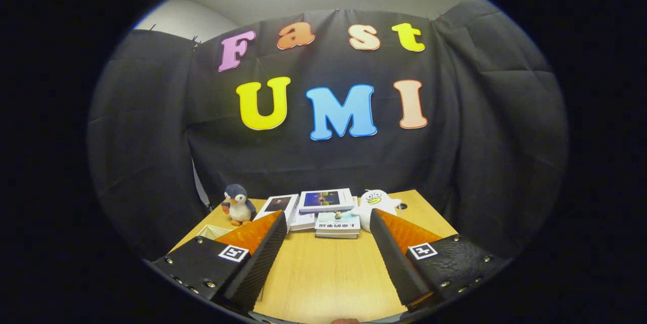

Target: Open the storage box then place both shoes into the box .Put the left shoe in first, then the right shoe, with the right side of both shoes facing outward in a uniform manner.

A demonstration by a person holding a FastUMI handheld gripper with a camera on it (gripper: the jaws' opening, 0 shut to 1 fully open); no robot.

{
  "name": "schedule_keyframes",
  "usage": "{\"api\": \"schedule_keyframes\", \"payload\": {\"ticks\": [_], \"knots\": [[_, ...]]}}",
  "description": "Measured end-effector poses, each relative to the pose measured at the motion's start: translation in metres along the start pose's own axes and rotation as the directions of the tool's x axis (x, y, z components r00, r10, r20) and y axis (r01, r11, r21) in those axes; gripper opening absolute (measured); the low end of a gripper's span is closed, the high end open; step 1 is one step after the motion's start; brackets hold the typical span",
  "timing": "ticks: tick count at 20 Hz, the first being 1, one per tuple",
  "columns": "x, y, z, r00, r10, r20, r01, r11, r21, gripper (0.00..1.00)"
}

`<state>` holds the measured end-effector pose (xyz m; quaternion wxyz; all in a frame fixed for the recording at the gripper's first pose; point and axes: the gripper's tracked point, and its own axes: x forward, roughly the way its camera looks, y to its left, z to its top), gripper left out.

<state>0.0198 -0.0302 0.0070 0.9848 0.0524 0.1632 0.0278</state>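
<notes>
My gripper (328, 215) is held above a wooden table (323, 273), open, with its two fingers spread wide. Nothing is between them except bare tabletop. The left finger (258, 253) and the right finger (399, 258) both point toward the back of the table. A pale corner of some object (210, 231) peeks out just beyond the left finger, mostly hidden by it. I cannot tell what it is.
At the back of the table lies a pile of books (326, 207), with a penguin plush (239, 205) to its left and a white duck plush (376, 202) to its right. Black cloth walls close in behind and on both sides.
</notes>
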Motion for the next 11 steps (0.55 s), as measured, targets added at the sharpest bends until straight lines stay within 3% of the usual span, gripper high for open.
{"api": "schedule_keyframes", "payload": {"ticks": [6, 11], "knots": [[-0.011, -0.029, 0.002, 0.998, -0.043, 0.037, 0.042, 0.999, 0.030, 0.99], [-0.009, -0.032, 0.010, 0.997, -0.024, 0.067, 0.022, 0.999, 0.029, 0.99]]}}
